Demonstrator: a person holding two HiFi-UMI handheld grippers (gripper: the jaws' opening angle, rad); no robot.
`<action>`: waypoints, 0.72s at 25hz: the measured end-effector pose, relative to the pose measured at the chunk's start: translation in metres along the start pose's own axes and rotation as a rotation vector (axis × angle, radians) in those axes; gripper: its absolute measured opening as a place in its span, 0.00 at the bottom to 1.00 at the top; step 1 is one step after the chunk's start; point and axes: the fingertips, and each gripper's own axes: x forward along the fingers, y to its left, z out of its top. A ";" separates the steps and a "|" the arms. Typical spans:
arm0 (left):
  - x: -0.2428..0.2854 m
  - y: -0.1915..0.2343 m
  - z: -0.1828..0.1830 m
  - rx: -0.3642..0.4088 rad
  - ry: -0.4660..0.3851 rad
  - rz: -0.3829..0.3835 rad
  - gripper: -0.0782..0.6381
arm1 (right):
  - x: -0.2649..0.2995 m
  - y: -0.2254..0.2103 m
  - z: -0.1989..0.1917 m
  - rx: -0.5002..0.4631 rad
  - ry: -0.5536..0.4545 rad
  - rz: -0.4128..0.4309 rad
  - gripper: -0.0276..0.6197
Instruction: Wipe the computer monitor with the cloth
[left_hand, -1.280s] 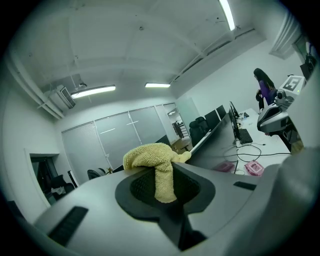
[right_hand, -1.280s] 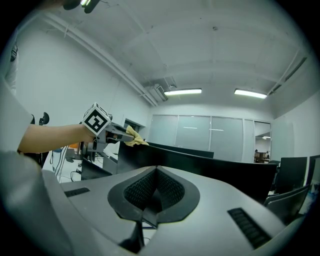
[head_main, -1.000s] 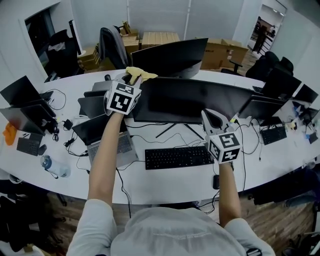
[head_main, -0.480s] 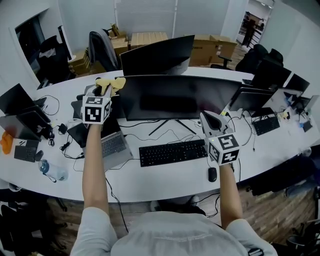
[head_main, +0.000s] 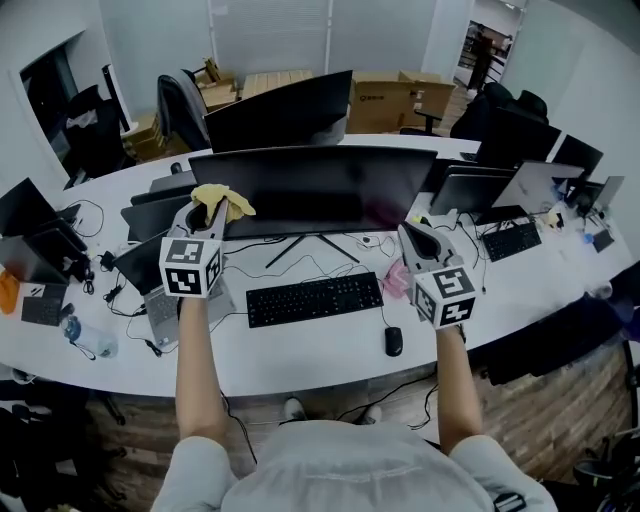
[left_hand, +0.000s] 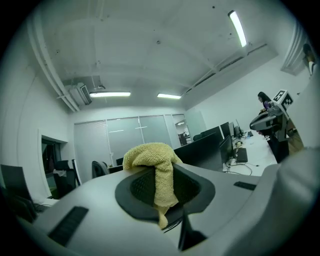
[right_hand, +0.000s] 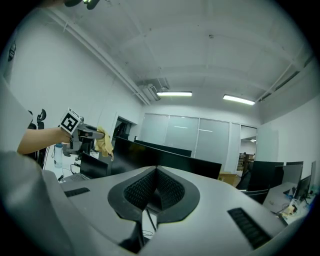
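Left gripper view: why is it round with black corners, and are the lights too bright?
Left gripper view: the wide-angle lens bends the room into a circle and leaves the corners dark; the ceiling lights glare white, while the cloth looks sharp. Head view: milder bending, with even light.

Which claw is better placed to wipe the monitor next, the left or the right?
Probably the left. The left claw is shut on the yellow cloth, held up by the left part of the monitor screen. The right claw is shut and empty.
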 end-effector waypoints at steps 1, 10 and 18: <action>0.002 -0.021 0.008 -0.003 -0.015 -0.019 0.21 | -0.008 -0.008 -0.002 -0.005 0.002 -0.005 0.08; 0.018 -0.180 0.048 -0.024 -0.095 -0.171 0.21 | -0.075 -0.076 -0.020 -0.024 0.006 -0.086 0.08; 0.010 -0.268 0.072 0.037 -0.150 -0.283 0.21 | -0.107 -0.096 -0.032 -0.046 0.018 -0.122 0.08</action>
